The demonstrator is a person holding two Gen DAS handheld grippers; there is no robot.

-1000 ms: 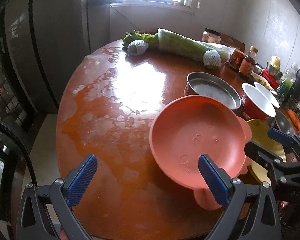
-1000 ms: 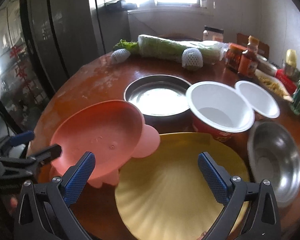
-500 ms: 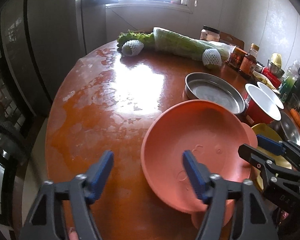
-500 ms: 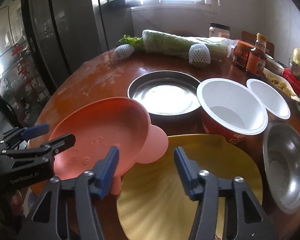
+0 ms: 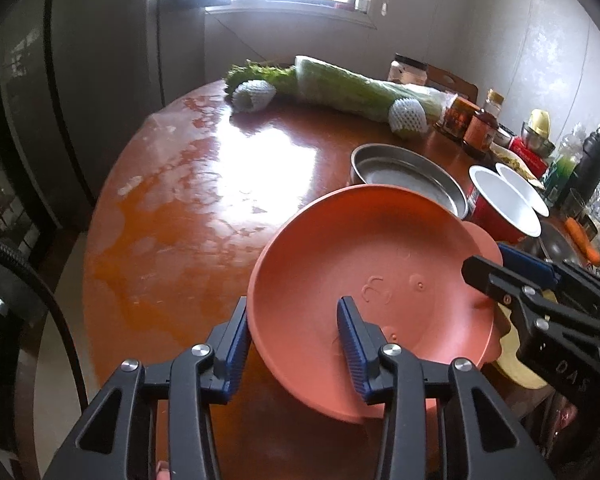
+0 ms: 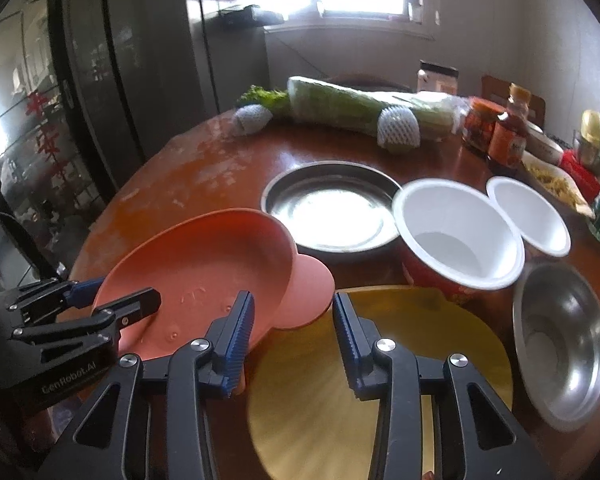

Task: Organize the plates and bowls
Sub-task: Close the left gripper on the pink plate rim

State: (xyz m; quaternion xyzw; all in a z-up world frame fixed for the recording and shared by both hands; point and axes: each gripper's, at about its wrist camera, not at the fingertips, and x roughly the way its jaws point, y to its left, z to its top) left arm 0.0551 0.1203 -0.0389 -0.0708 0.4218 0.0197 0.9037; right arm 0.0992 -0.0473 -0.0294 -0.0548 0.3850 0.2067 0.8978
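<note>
With both sets of jaws closing — your left gripper straddling the seven-o'clock rim of the tilted salmon-pink plastic plate, your right gripper over the yellow scalloped plate — seat each rim deep before lifting.

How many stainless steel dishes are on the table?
2. A shallow steel pan sits mid-table behind the pink plate; a small steel bowl sits at the right edge beside the yellow plate. Others may be hidden in the far-right clutter.
</note>
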